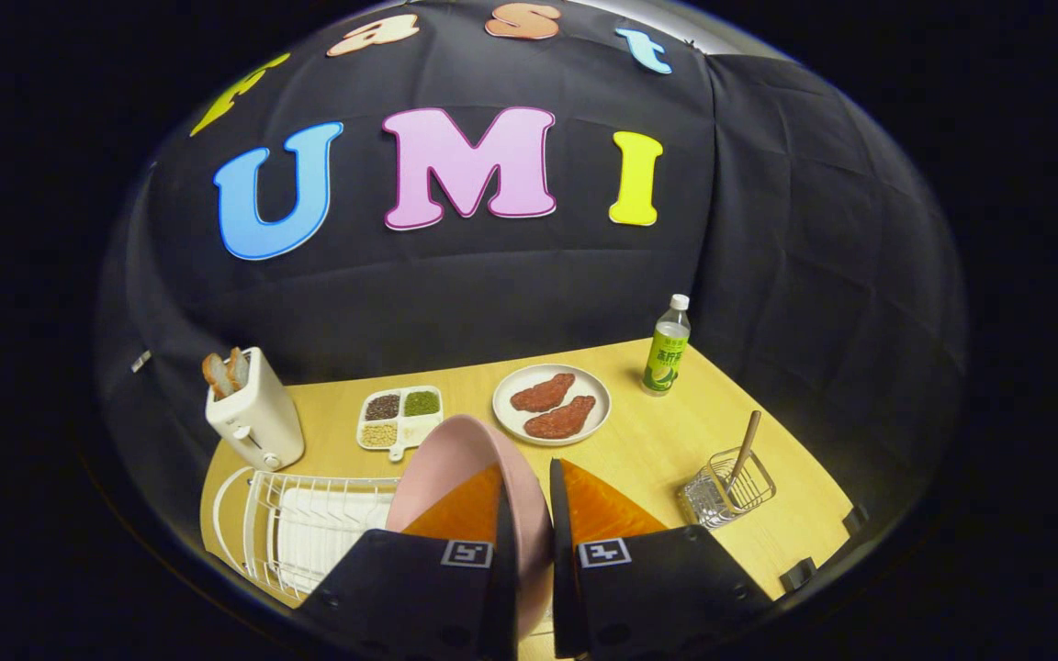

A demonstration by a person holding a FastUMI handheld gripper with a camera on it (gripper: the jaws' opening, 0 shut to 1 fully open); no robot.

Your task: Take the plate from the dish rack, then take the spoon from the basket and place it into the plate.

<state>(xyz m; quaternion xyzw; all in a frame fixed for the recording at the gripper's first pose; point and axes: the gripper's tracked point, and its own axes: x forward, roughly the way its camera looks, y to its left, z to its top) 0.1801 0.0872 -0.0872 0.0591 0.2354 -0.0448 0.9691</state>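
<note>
Gripper view: the gripper [529,514] has its two fingers closed on the rim of a round pink plate [455,459], one finger on each face of it, so the plate stands on edge between them, raised off the light wooden table [658,459]. The plate's bowl side faces toward nine o'clock. Just below and to the eight o'clock side of the plate lies the white wire dish rack [299,528] on its white tray. At about three o'clock from the fingertips stands a small wire basket [729,491] with a wooden-handled spoon [748,441] leaning upright in it, well apart from the plate. Beyond the fingers, at twelve to one o'clock, sits a white round plate with two reddish-brown meat patties [552,404]. At eleven o'clock is a white divided tray of grains [400,418], farther to ten o'clock a cream toaster holding bread slices [253,418]. At two o'clock, near the table's far corner, stands a green-labelled plastic bottle [667,349].
</note>
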